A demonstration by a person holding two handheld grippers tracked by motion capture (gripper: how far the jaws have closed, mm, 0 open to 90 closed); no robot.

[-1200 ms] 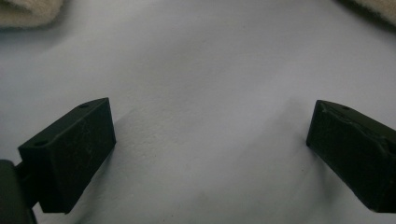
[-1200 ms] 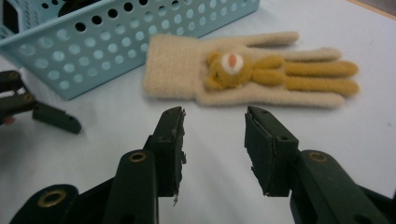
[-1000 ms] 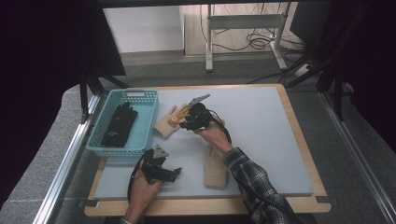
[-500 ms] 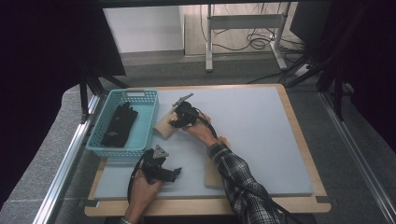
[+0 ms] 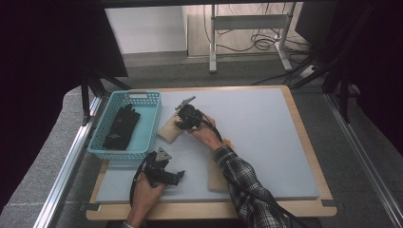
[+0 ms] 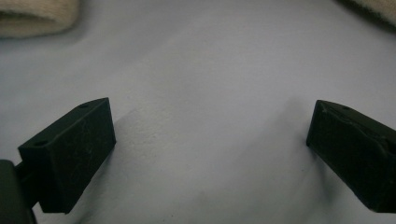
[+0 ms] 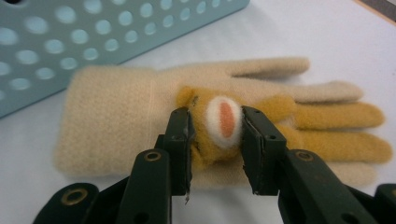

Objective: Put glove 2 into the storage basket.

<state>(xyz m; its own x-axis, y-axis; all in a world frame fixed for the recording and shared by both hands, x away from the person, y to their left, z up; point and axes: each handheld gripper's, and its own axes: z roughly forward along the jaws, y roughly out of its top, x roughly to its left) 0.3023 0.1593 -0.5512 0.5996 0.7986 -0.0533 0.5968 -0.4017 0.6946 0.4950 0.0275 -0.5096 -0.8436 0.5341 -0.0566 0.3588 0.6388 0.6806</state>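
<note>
Beside the blue basket (image 5: 142, 145), already holding black gloves (image 5: 121, 126), the right gripper (image 7: 215, 140) pinches a cream glove (image 7: 140, 116) while the left gripper (image 6: 210, 144), spread wide, rests on the surface (image 5: 266, 123); another cream glove (image 5: 216, 178) waits nearer.

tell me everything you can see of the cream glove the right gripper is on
The cream glove is soft, fleecy fabric with a ribbed-looking cuff, mustard-yellow fingers and a raised yellow animal face with a white and orange snout. It lies flat on the grey mat, cuff toward the teal basket. The right gripper has just been closing; its jaws pinch the face patch.
</note>
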